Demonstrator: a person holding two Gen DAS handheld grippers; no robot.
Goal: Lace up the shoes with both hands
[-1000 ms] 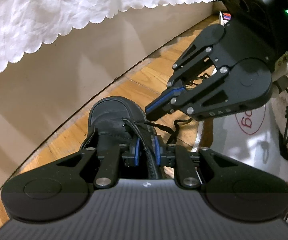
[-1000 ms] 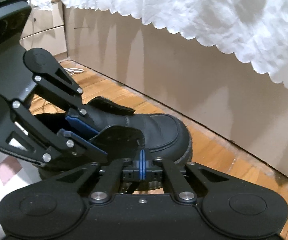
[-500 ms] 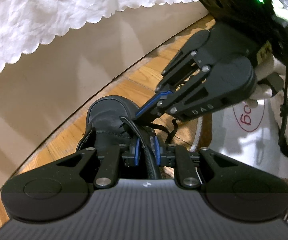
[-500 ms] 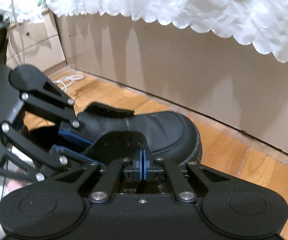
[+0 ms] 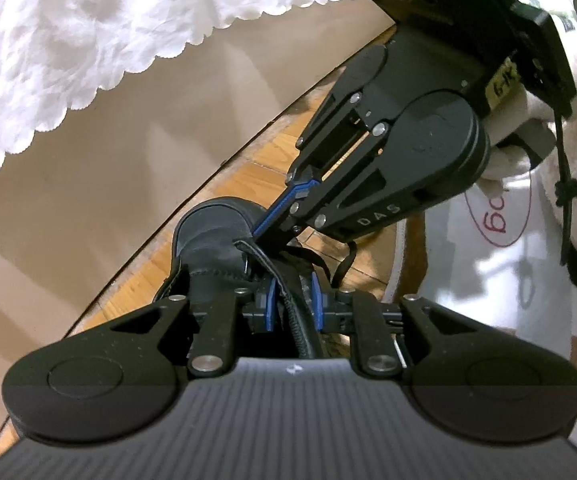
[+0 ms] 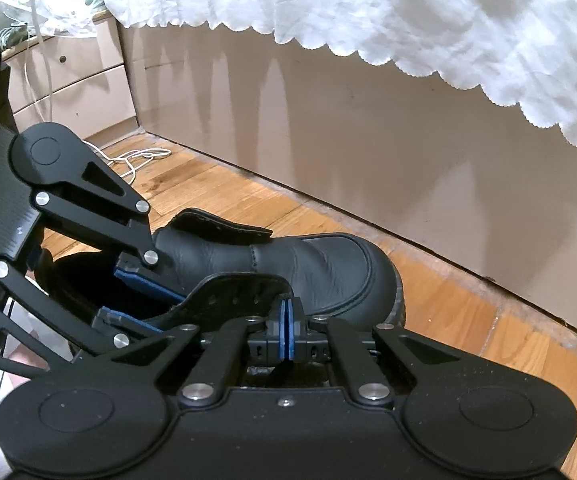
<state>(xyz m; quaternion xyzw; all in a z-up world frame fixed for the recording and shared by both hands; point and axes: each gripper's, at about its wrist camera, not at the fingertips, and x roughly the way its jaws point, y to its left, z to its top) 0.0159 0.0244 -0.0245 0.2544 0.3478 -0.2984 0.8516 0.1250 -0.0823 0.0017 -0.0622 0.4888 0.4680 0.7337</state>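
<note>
Your black leather boot lies on the wooden floor, toe toward the beige panel under the white scalloped cloth. Your left gripper stands part open, its blue pads either side of the near eyelet flap without pinching it. Your right gripper has its pads pressed together at that flap's front edge; whether they trap the lace or only its tip is hidden. The thin black lace trails loose off the boot's side. Expect the leather to be stiff and springy, so the flap will likely push back, while the lace is limp and slippery. Pinch the lace close to its hard tip, and steady the flap near the eyelets, not the soft tongue.
</note>
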